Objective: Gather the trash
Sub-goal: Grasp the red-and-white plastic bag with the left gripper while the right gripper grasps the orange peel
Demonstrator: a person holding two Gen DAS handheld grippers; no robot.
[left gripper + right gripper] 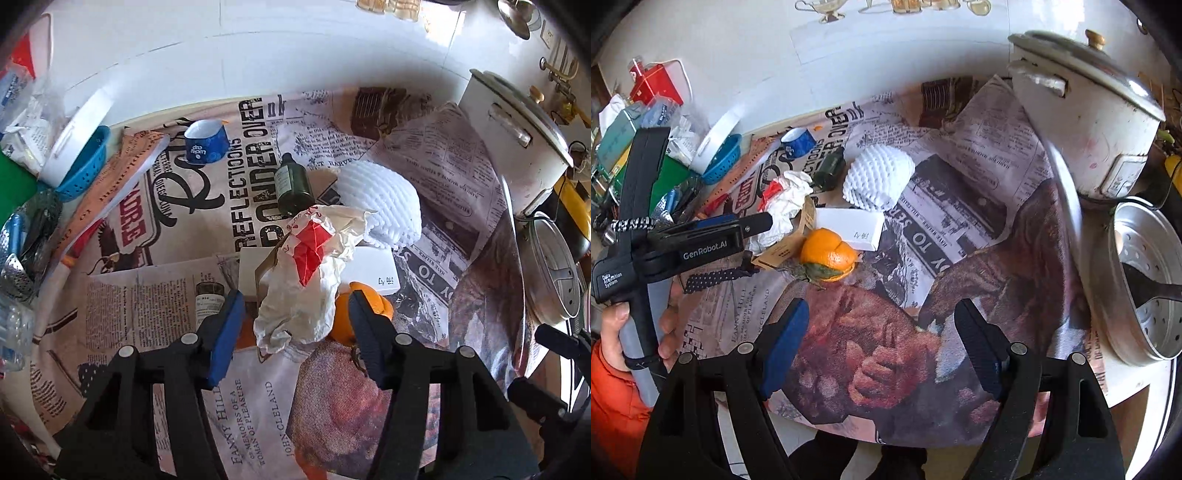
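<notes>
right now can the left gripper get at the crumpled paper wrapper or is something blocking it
Probably yes. The left gripper stands open with the crumpled wrapper right between its fingers, nothing lying on top. The orange peel crowds the right finger and might get pinched along with it.

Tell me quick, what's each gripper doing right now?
Left gripper: open, jaws either side of the crumpled paper, not pressing it.
Right gripper: open, holding nothing.
</notes>
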